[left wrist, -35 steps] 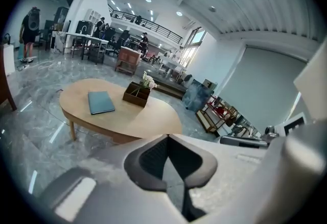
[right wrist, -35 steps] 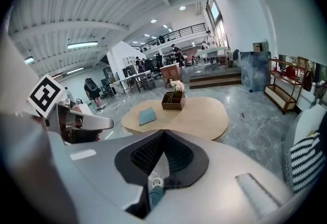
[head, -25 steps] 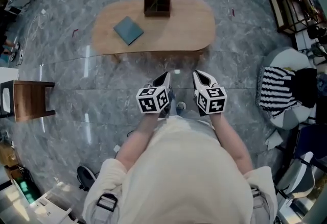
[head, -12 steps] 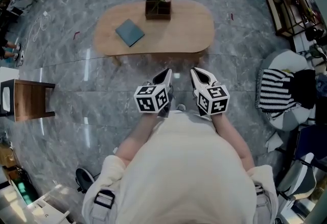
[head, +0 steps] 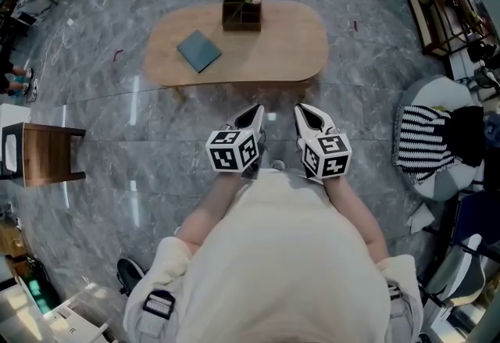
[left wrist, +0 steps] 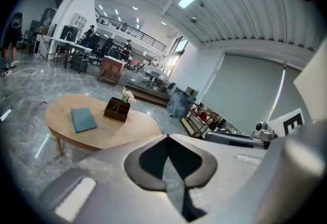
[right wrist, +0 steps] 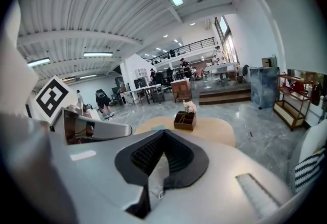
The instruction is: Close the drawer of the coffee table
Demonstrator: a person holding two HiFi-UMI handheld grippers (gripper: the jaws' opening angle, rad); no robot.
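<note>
Fingers are pinched together on nothing on both my left gripper [head: 255, 112] and right gripper [head: 301, 112], which sit side by side at my waist, well back from the coffee table [head: 273, 60]. No drawer sticks out from under its surface, so I reckon it's already closed. A teal book [head: 197, 50] and a flower box [head: 241, 12] sit on top. There's no readable writing, just the squares on the marker cubes [head: 233, 154].

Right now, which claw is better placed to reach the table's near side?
Left, only slightly: the left claw points nearer the middle of the table; the right claw points toward its end. Both are shut, empty and short of it.
</note>
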